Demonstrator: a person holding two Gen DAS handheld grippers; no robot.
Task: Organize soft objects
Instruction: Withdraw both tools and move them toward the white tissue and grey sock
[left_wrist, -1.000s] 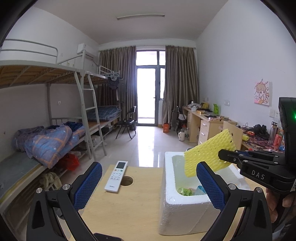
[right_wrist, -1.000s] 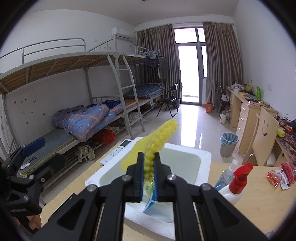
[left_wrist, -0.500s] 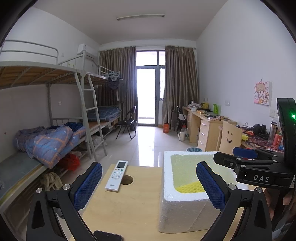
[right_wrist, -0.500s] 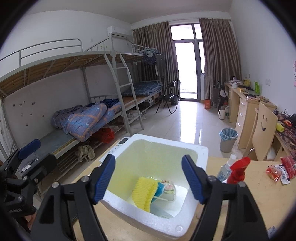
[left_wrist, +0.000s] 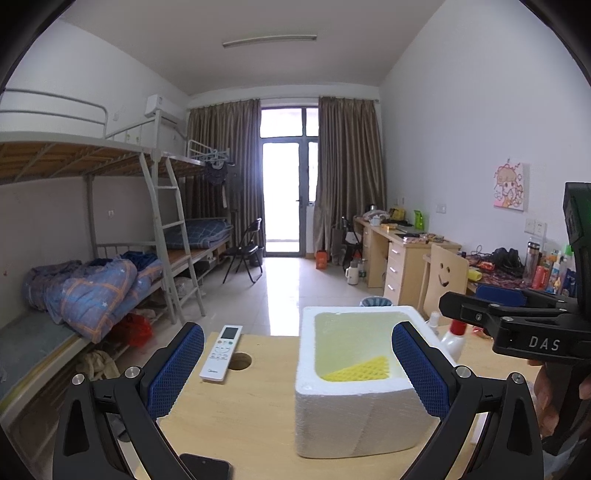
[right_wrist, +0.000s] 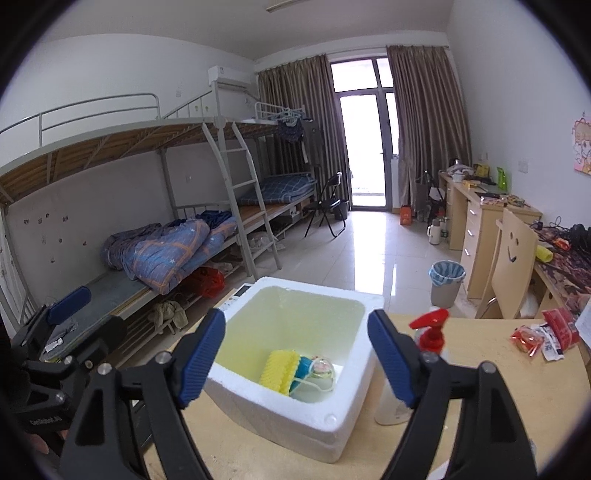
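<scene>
Foam box (left_wrist: 354, 417): near wall hides most of the yellow sponge (left_wrist: 360, 369) in left wrist view. Phone (left_wrist: 205, 467) cut off by bottom edge. Spray bottle (right_wrist: 428, 336): lower body behind the right claw finger (right_wrist: 388, 356). Snack packets (right_wrist: 543, 336): print too small to read.
</scene>
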